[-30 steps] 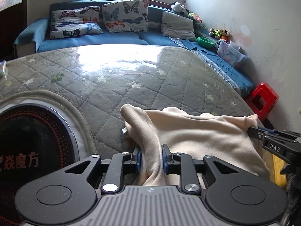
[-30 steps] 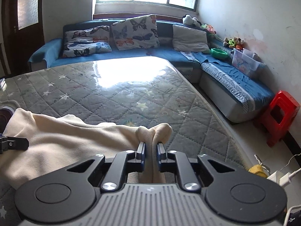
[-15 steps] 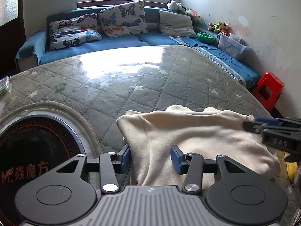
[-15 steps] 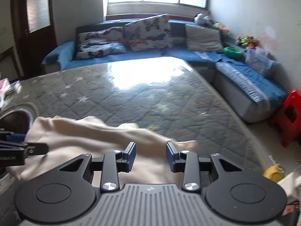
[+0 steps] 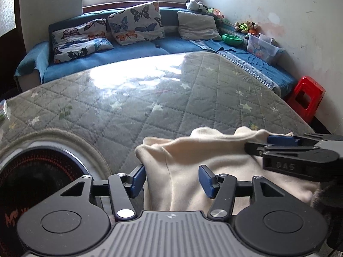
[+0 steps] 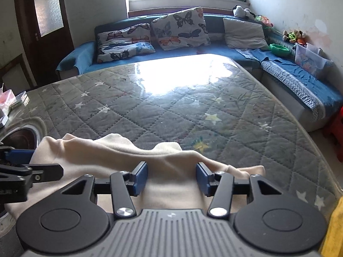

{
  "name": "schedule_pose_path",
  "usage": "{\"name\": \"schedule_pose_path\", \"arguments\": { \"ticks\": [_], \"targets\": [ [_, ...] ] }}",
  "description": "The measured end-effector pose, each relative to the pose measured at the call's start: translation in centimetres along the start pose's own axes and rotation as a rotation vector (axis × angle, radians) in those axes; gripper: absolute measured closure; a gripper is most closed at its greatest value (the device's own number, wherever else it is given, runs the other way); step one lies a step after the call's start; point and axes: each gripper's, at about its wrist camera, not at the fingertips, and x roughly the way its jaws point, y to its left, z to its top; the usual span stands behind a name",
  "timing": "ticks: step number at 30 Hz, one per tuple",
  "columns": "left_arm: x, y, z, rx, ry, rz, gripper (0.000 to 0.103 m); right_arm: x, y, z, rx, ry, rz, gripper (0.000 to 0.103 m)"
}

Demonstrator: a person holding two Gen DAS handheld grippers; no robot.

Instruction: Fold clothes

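A cream garment [image 5: 193, 171] lies folded at the near edge of the grey quilted table [image 5: 150, 98]. It also shows in the right wrist view [image 6: 111, 156]. My left gripper [image 5: 172, 181] is open above the garment's left end, jaws wide apart, holding nothing. My right gripper [image 6: 171, 178] is open above the garment's right end, also empty. The right gripper shows from the side in the left wrist view [image 5: 300, 154]. The left gripper shows at the left edge of the right wrist view [image 6: 21, 171].
A round black hob [image 5: 27, 182] is set into the table at the left. A blue corner sofa [image 5: 128, 49] with butterfly pillows stands behind the table. A red stool [image 5: 306, 98] stands on the right. A yellow object [image 6: 332, 231] is at the lower right.
Both grippers were shut on the cream garment a second ago. They have let go and opened wide. The garment has dropped flat onto the table.
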Motion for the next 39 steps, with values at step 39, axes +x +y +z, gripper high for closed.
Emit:
{"name": "schedule_pose_path", "arguments": {
  "ticks": [39],
  "targets": [
    [-7.1, -0.2, -7.4, 0.068, -0.063, 0.081, 0.03, -8.8, 3.1, -7.7, -0.046, -0.055, 0.0, 0.03]
  ]
}}
